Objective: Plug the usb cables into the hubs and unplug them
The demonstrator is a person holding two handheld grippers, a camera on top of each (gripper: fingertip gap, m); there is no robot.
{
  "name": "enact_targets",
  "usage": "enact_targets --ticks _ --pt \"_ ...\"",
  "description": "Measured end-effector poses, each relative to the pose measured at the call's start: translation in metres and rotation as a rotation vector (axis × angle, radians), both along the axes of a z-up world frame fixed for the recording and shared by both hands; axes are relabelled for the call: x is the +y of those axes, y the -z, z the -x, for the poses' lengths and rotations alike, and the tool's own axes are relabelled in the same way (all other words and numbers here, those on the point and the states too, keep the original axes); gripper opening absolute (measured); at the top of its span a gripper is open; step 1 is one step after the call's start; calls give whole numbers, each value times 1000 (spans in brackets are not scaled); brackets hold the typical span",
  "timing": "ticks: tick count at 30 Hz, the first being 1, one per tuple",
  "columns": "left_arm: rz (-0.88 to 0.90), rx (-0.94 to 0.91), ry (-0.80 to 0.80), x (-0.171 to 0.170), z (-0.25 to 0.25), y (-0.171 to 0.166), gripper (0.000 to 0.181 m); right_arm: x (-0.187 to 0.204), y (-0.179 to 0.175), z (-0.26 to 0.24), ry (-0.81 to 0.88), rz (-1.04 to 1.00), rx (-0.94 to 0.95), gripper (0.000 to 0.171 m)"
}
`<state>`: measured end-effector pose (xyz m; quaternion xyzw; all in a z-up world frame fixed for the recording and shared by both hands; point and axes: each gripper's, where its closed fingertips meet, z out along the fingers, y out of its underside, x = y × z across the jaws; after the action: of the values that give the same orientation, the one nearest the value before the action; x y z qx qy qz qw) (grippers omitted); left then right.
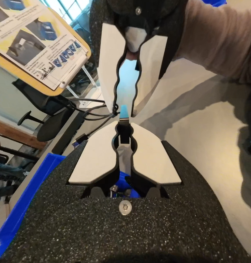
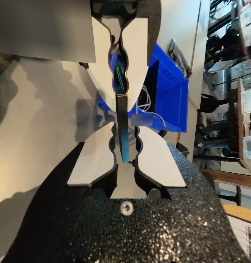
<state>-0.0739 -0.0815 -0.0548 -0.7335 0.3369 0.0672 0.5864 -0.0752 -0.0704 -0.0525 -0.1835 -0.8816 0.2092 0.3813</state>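
Nearest to the left wrist camera is the left gripper [image 1: 123, 125], and its fingers are closed on one end of a slim black hub [image 2: 122, 113], which it holds in the air above the pale surface [image 1: 193, 113]. The right gripper [image 2: 125, 126] faces it with its fingers apart, one on each side of the hub's other end, and they do not seem to touch it. I judge that the step in hand is to take hold at this end, where a thin black cable [image 2: 132, 163] leaves the hub. To do it well, the left gripper should keep the hub firm and straight. The right fingers should close on the stiff part at the cable's root, not on the soft cable, and any pull should follow the long axis of the hub. Some things are hard to make out: the hub's ports are not visible, and I cannot tell if this cable is a plugged connector or a fixed tail. A loose black plug [image 1: 82, 138] lies on the surface, and more cables lie in the blue bin [image 2: 171, 99], partly hidden by the fingers.
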Motion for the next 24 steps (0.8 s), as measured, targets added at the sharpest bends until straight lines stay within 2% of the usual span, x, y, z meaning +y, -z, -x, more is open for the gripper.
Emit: enact_targets --ticks 5,9,12,15,17,21,24 --pt "6 2 28 -1 -6 2 11 -1 20 4 22 -97 -55 12" --pt "-110 -65 -46 5 4 -14 20 4 9 10 46 -11 -33 10" --pt "-164 -164 -110 6 19 -29 39 11 -25 16 17 221 125 10" --pt "-223 -339 -132 4 30 -45 44 23 -75 16 -57 591 355 10" --pt "-259 -479 -86 3 28 -56 49 32 -97 9 -135 836 447 10" --pt "-271 -622 -54 10 25 -56 67 30 -103 -2 -307 1130 373 10" --pt "-247 -633 -2 12 12 -52 61 19 -103 -7 -414 1238 309 9"
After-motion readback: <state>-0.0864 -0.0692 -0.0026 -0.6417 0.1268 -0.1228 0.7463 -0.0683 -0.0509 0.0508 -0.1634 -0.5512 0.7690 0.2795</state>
